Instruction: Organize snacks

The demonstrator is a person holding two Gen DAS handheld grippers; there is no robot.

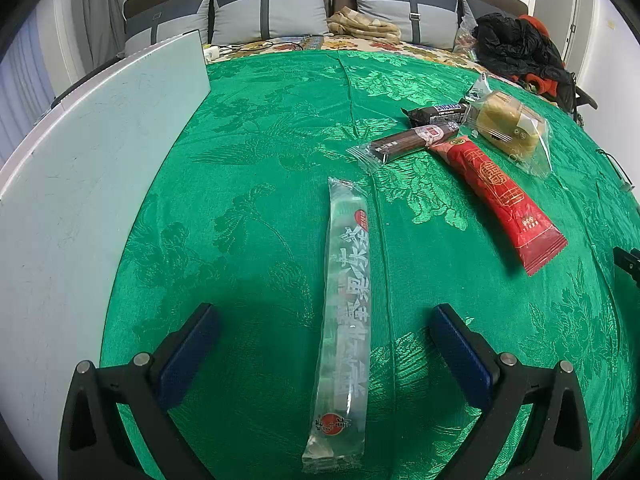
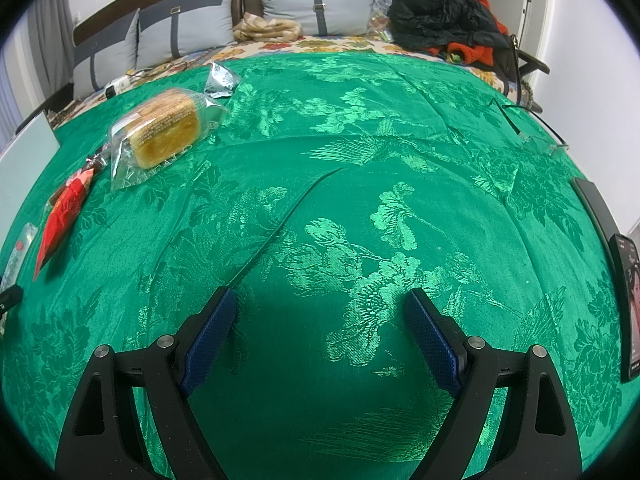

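My left gripper [image 1: 326,320] is open, its fingers on either side of a long clear snack packet [image 1: 346,320] lying on the green cloth [image 1: 260,140]. Beyond it lie a red packet [image 1: 500,196], a brown bar [image 1: 408,140], a Snickers bar [image 1: 438,114], a wrapped yellow cake [image 1: 510,128] and a small silver packet [image 1: 480,88]. My right gripper [image 2: 320,300] stands open over bare green cloth. In the right wrist view the cake [image 2: 166,128], silver packet [image 2: 220,80], red packet [image 2: 60,216] and clear packet [image 2: 20,252] lie at the left.
A white board [image 1: 80,168] lies at the left edge of the cloth. Grey pillows [image 1: 272,12] and a black-and-red pile of clothes [image 1: 516,48] sit at the back. A phone [image 2: 628,304] and glasses [image 2: 536,140] lie at the right edge.
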